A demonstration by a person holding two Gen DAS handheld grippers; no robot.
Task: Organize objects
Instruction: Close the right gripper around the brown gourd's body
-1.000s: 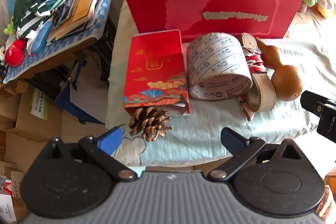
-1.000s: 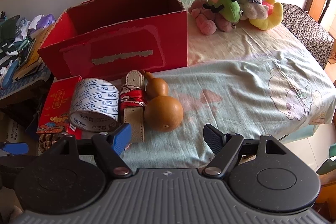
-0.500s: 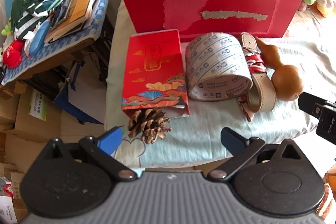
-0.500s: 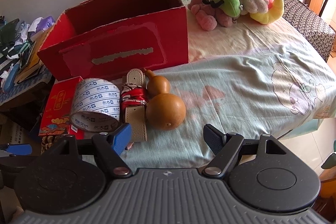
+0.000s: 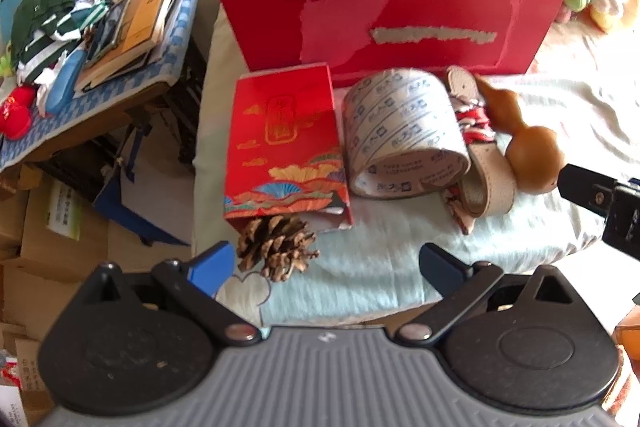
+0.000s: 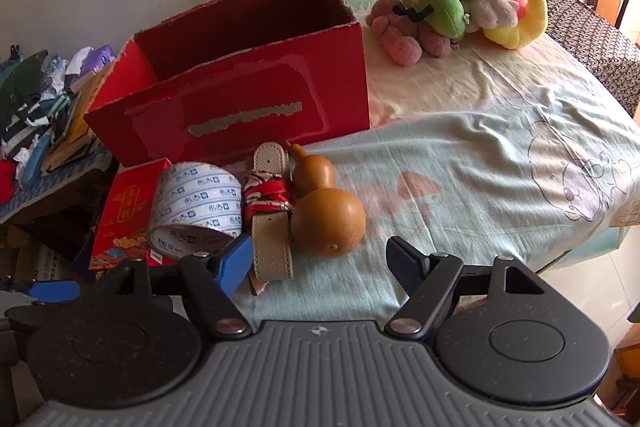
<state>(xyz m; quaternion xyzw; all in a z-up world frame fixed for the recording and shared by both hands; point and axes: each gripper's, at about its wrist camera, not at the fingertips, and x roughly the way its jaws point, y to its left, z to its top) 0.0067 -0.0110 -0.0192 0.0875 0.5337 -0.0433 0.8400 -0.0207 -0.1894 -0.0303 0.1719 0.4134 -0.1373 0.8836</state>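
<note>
Both of my grippers sit spread wide with nothing between their fingers: left gripper (image 5: 326,265) low in the left wrist view, right gripper (image 6: 318,261) low in the right wrist view. Just above my left fingers, at lower centre of that frame, lies the pine cone (image 5: 275,243), touching the open bottom end of the red packet (image 5: 285,143), which lies flat on the pale blue sheet (image 5: 360,287). Right of the packet the tape roll (image 5: 404,131) lies on its side, then the tan belt (image 5: 486,179) with a red patterned cloth (image 5: 476,125) wound around it, then the brown gourd (image 5: 530,157), its narrow neck pointing up the frame. My right gripper's black fingertip pokes in at the right edge beside the gourd. From the right wrist view the gourd (image 6: 326,219) sits just above the gap between my fingers, belt (image 6: 272,227) touching its left side, tape roll (image 6: 198,205) further left. Behind the row, across the upper middle of both frames, stands the open red box (image 5: 400,23). Upper left of the left view: a side table (image 5: 100,95) piled with books and clothes. Upper right of the right view: plush toys (image 6: 456,11) on the bed.
</note>
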